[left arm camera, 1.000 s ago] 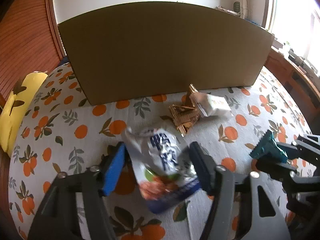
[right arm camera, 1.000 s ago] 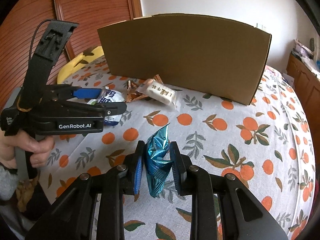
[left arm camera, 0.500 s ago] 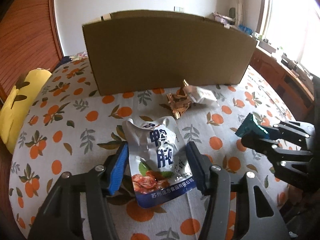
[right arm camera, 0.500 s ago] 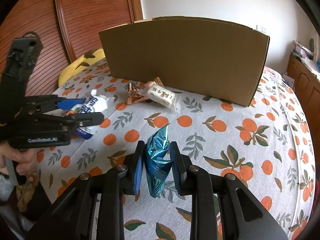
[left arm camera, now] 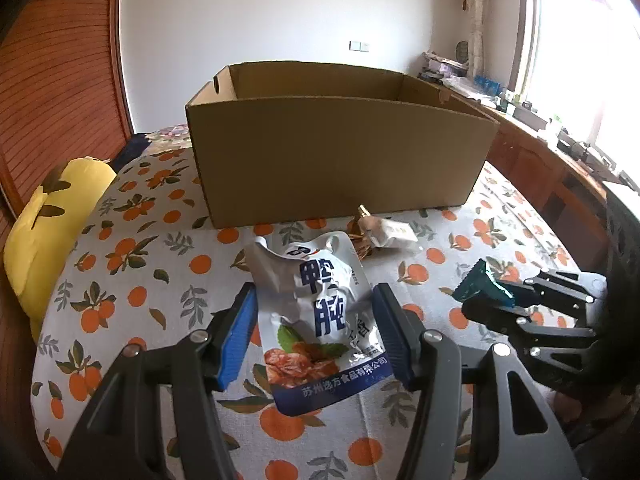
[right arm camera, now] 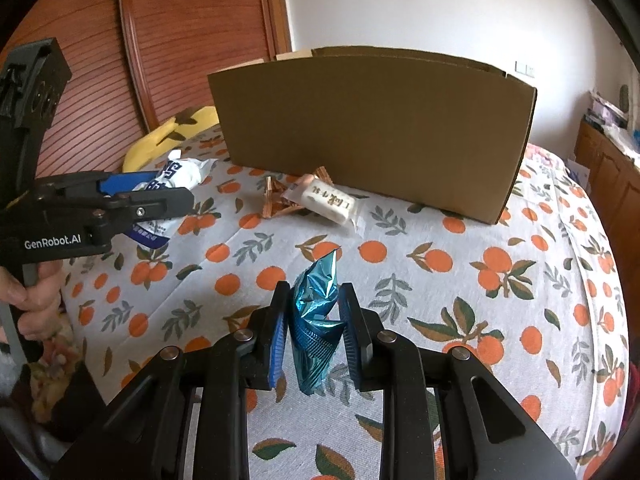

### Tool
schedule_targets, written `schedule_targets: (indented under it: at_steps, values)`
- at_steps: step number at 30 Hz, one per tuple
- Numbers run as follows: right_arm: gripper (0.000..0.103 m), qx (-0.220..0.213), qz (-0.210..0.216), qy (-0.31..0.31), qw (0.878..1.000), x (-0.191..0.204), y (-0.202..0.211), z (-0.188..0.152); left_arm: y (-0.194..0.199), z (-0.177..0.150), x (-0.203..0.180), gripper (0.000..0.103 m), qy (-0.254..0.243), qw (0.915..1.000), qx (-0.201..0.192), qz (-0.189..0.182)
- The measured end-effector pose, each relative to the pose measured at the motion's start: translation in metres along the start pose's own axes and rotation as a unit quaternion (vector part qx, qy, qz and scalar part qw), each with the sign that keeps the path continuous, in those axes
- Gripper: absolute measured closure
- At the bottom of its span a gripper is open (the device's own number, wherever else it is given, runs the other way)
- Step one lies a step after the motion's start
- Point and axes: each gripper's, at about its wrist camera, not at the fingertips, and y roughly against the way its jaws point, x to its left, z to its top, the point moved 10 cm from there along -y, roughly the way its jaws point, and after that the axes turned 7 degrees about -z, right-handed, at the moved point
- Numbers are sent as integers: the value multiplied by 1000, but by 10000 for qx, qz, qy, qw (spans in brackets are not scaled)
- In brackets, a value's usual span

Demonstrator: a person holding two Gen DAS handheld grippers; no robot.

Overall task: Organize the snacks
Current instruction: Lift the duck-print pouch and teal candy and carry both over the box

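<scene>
- Left wrist view: the left gripper (left arm camera: 316, 330) pinches the white snack pouch (left arm camera: 320, 320) across its width, the pouch's long axis running along the fingers toward the open cardboard box (left arm camera: 340, 152). The box stands straight ahead toward the far edge of the bed (left arm camera: 132, 264), its top open, so I judge the carry goes forward and over the near wall.
- Right wrist view: the right gripper (right arm camera: 314, 326) is clamped on the blue foil wrapper (right arm camera: 316, 316), held upright. The box (right arm camera: 376, 124) lies ahead; two snacks (right arm camera: 316, 200) lie between, at its near wall.
</scene>
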Motion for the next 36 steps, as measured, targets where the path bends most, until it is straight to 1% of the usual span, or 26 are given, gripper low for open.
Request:
schedule_targets:
  at_steps: [7,12,15,24,29,36]
  values:
    - [80,-229,-97,-59,9997,-3,8,6,15,17,-8,46,-111,9996,-236,-49]
    - [80,-198,-44,-243,9995,-9,11,12,22,34,-16,46,-230,9987,-434,-115]
    - [80,-301,-93,-206,9993,-11,19,25,25,44,-20,46,-280,9980,-543,-161]
    - [79,-701,-314,-54,9970,-24,40,83,26,84,-27,46,-462,9943,-918,-291]
    - [79,-815,-400,-71,9958,-37,37,107,20,105,-29,46,-514,9923,-1066,-371]
    - [79,-877,-430,4,9952,-46,23,130,4,135,-27,46,-493,9900,-1226,-495]
